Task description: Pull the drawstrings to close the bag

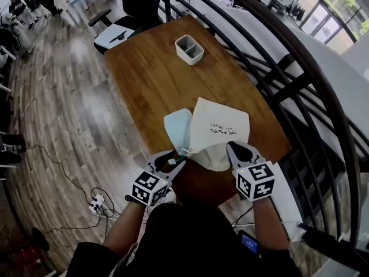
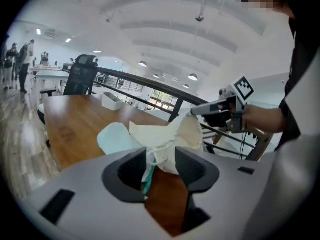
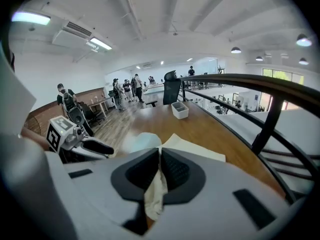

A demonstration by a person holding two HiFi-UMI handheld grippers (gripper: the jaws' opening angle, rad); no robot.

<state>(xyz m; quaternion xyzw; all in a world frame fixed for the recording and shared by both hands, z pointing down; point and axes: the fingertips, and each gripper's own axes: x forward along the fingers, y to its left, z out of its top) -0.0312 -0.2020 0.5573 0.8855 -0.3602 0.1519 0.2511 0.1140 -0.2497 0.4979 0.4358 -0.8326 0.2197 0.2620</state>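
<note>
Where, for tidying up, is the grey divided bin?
Head view, upper centre: the grey bin stands at the wooden table's far end, beyond the cream cloth bag.

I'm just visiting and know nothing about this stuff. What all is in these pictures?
brown wooden table: one, brown, centre.
cream cloth drawstring bag: one, cream with dark print, table's near end.
pale blue-green pouch: one, against the bag's left side.
grey two-compartment plastic bin: one, grey, table's far end.
black office chair: one, beyond the table.
white power strip: one, on the floor, left.
black railing: one, right of the table.
left gripper: one, grey and black, jaws apart around the bag's gathered mouth.
right gripper: one, grey and black, shut on the bag's cloth.
</note>
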